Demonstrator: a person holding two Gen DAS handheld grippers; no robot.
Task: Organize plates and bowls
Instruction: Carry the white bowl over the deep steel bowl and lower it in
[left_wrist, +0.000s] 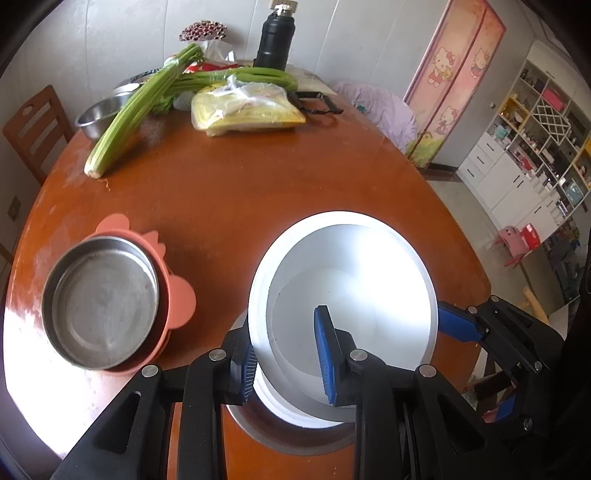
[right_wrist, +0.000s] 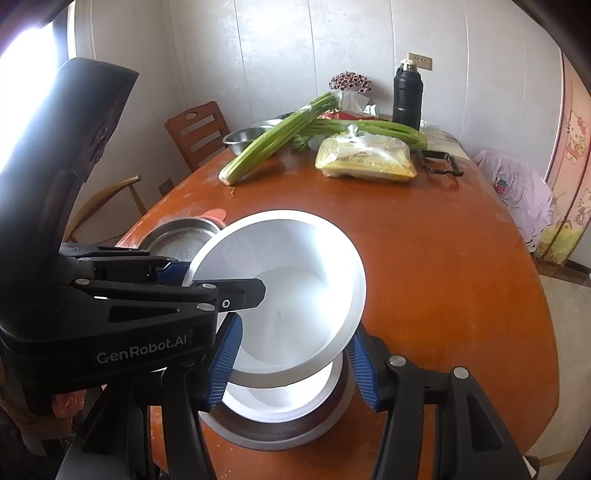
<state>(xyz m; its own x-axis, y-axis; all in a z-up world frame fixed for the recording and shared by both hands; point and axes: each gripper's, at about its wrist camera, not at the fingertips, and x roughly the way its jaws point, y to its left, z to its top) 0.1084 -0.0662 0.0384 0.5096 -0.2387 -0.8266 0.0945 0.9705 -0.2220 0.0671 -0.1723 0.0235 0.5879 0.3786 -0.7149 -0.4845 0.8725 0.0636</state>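
Note:
A white bowl (left_wrist: 351, 280) is held tilted above a white plate (left_wrist: 280, 406) that lies on a grey plate (left_wrist: 288, 439). My left gripper (left_wrist: 290, 363) is shut on the white bowl's near-left rim, one finger inside and one outside. In the right wrist view the white bowl (right_wrist: 295, 295) hangs over the white plate (right_wrist: 280, 402) and grey plate (right_wrist: 277, 435). My right gripper (right_wrist: 295, 365) is open, its fingers on either side of the bowl, under its lower rim. A steel dish (left_wrist: 103, 302) sits in a pink silicone bowl (left_wrist: 177, 302) to the left.
The round wooden table (left_wrist: 229, 199) carries celery (left_wrist: 136, 107), a bagged yellow packet (left_wrist: 247, 110), a steel basin (left_wrist: 96, 118) and a black flask (left_wrist: 275, 40) at the far side. A wooden chair (left_wrist: 33, 129) stands at the left.

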